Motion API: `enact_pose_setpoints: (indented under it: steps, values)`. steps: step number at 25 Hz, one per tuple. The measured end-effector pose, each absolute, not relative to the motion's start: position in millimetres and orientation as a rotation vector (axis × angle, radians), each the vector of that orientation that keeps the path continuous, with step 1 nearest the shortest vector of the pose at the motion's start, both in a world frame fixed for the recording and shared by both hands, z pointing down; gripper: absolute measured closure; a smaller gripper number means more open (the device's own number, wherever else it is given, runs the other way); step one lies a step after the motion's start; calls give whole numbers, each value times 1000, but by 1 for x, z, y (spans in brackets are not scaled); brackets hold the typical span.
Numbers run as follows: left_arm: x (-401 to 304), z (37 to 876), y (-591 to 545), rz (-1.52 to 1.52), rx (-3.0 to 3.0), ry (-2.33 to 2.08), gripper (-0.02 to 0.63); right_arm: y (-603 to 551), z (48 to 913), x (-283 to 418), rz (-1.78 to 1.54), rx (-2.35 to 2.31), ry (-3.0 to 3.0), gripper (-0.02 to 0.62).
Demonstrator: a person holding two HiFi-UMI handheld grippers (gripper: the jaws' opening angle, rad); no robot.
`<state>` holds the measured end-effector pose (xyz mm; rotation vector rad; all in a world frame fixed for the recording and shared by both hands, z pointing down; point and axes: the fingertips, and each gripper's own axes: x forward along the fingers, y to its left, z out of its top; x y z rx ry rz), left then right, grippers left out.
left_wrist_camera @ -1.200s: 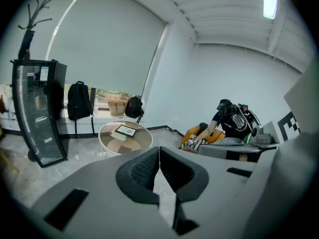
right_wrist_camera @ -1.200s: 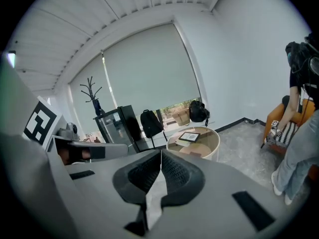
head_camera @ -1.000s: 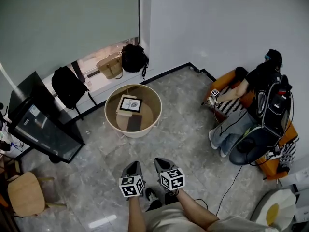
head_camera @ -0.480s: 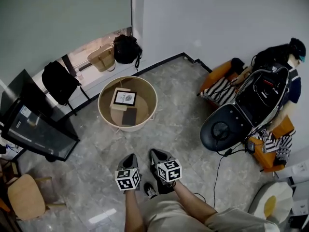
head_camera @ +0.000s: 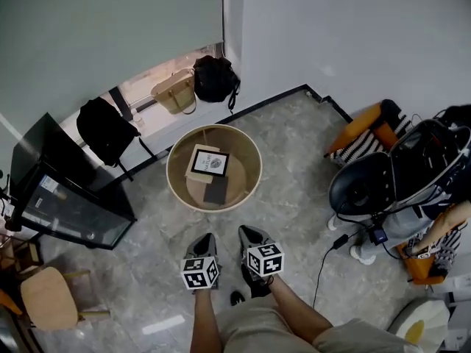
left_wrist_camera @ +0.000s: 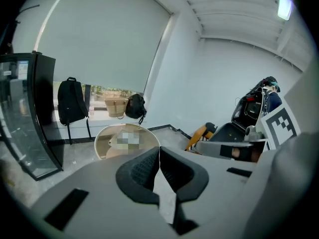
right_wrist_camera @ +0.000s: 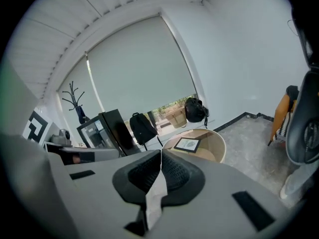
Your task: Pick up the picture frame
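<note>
Here, the left gripper (head_camera: pixel 205 240) and right gripper (head_camera: pixel 249 235) were both fully closed, empty. The picture frame (head_camera: pixel 210 162) lay in the round tub (head_camera: pixel 255 170) at their twelve o'clock, well apart; its print was unreadably small.

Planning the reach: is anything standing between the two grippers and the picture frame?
Only the near wall of the round tub holding the picture frame; bare floor lies before the left gripper and right gripper.
</note>
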<state>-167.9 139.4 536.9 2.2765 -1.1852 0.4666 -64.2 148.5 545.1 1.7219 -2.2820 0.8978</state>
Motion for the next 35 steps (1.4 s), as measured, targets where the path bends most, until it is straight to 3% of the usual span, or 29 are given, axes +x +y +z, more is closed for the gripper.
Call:
enact_pose_setpoints:
  steps: [8, 24, 35]
  values:
    - [-139, 529, 43, 382, 2220, -1249, 586, 41, 556, -31, 1022, 1629, -2381, 561]
    - [-88, 554, -29, 527, 2283, -1300, 586, -28, 614, 41, 1233, 1590, -2396, 561]
    - [-98, 613, -76, 508, 2190, -1192, 586, -53, 658, 32, 1329, 1512, -2258, 561]
